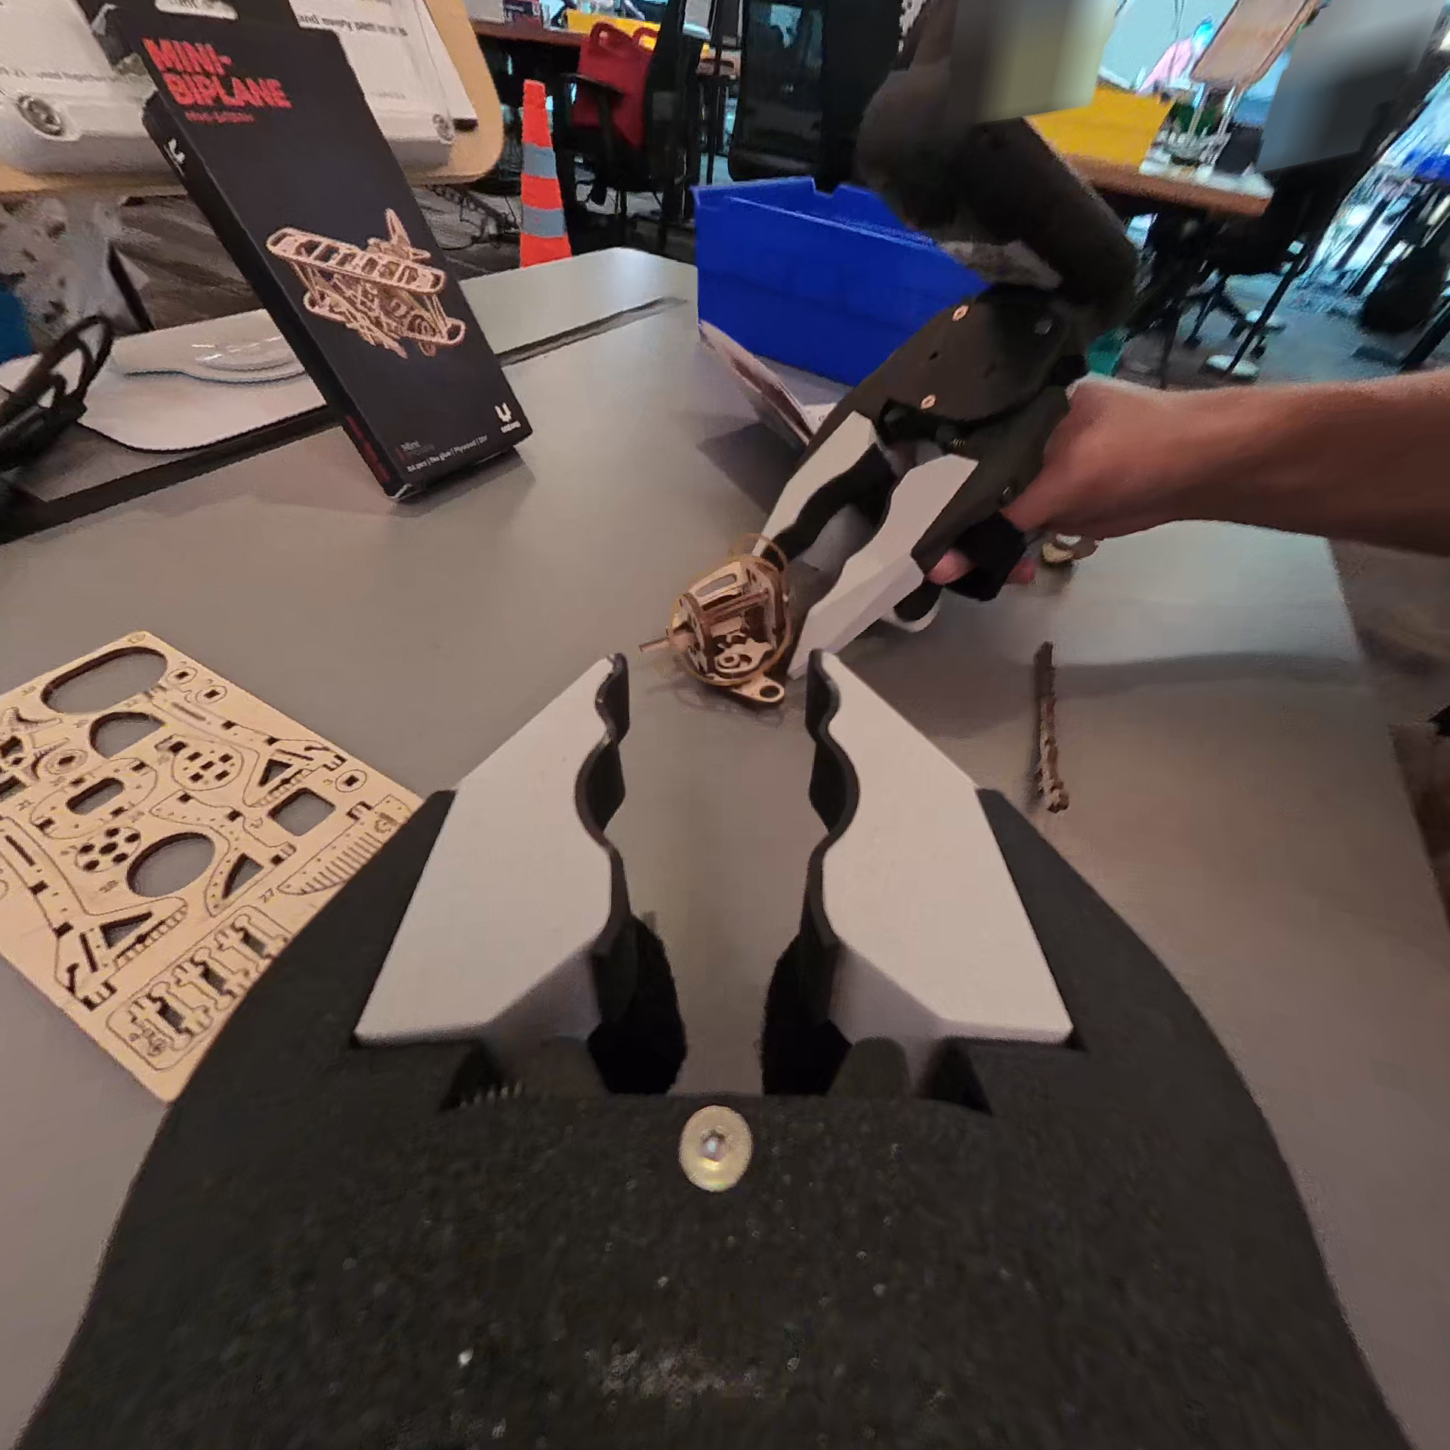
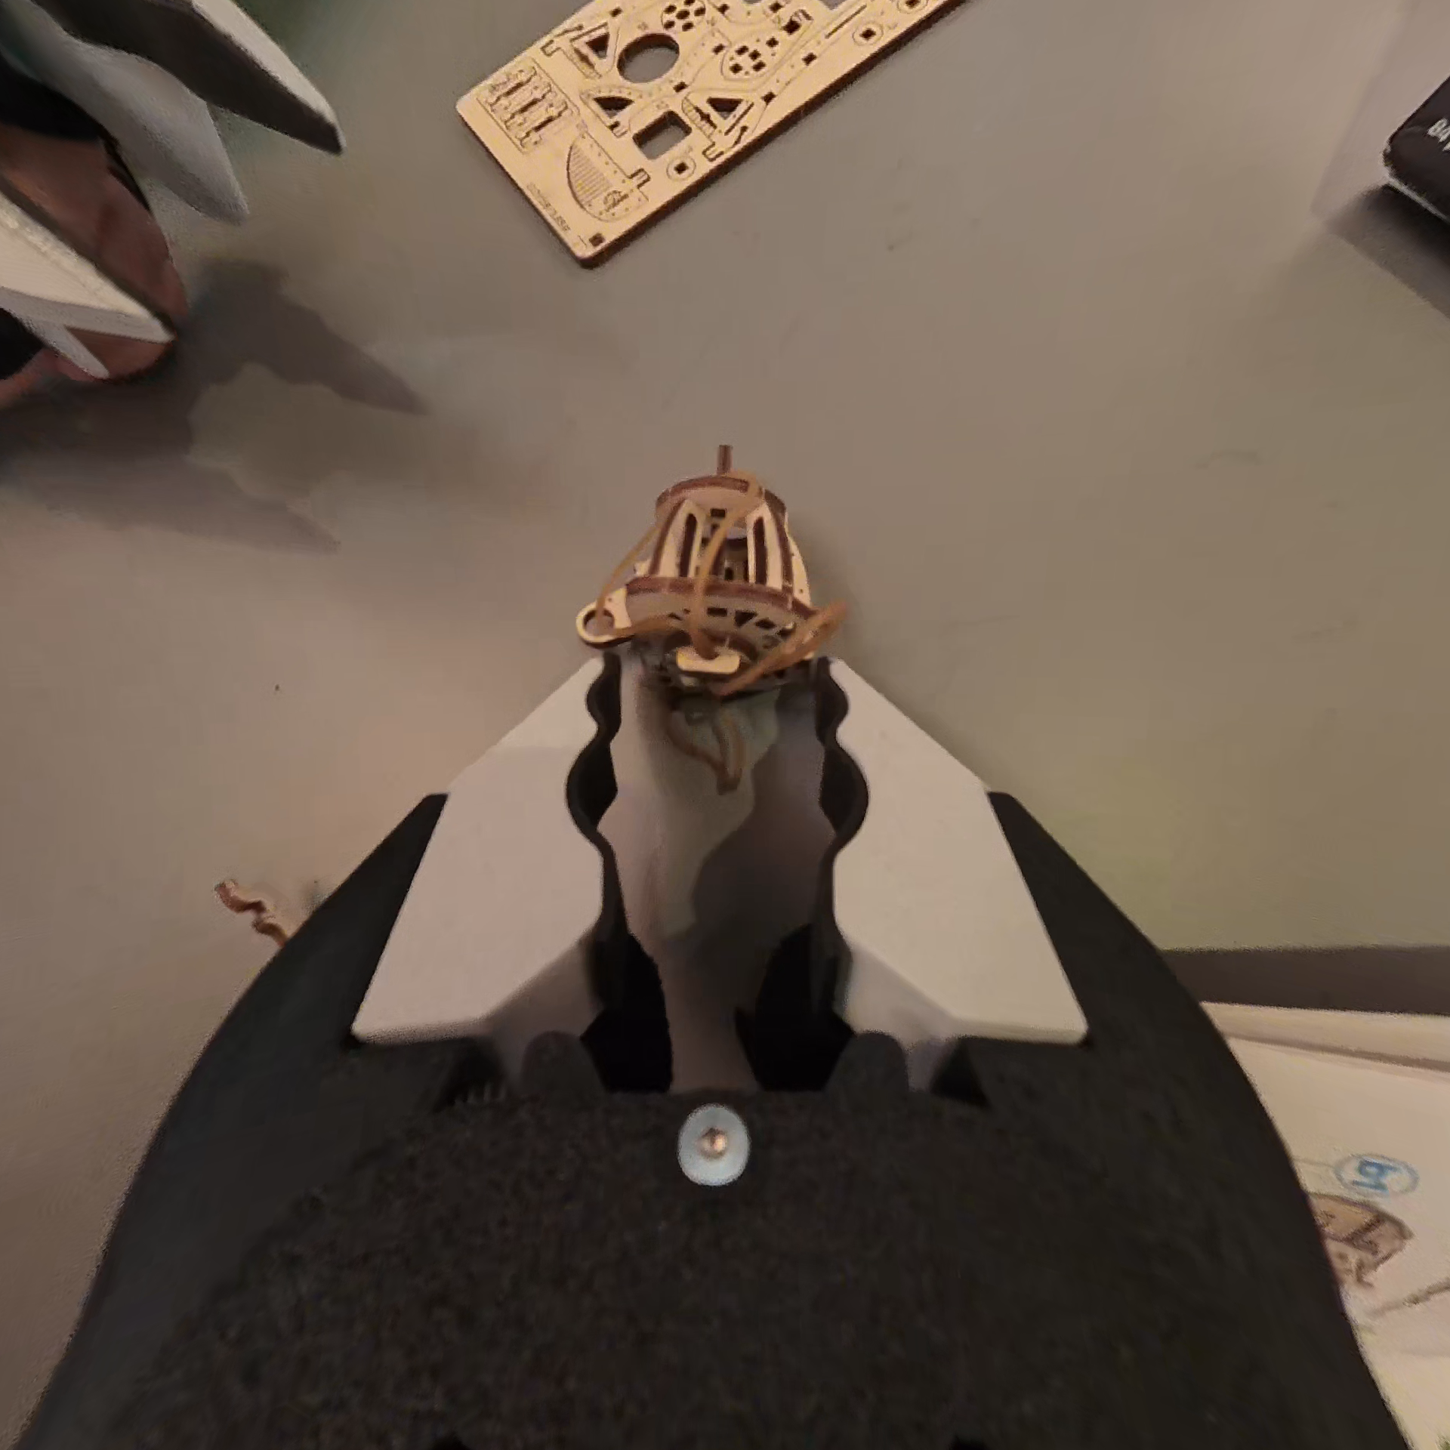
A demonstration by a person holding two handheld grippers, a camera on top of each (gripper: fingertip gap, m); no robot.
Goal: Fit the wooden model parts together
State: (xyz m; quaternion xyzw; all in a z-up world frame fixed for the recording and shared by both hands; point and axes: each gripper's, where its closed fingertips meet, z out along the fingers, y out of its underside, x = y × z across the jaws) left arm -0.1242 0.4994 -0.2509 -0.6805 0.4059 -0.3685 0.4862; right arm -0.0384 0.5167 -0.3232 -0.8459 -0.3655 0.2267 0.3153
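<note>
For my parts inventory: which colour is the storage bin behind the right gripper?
Blue bin; left wrist view shows it best.

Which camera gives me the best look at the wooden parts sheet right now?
The left wrist view: the wooden parts sheet lies flat on the grey table, large, sharp, its cut-outs clear, though the left edge crops it. The right wrist view shows it smaller, cut off by the top edge.

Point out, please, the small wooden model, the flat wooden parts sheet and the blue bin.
wooden model (image 2: 710, 581): right wrist view, on its ribbed upper frame.
parts sheet (image 1: 157, 847): left wrist view, on the middle of the cut-out panel.
blue bin (image 1: 816, 275): left wrist view, on its front wall.
</note>
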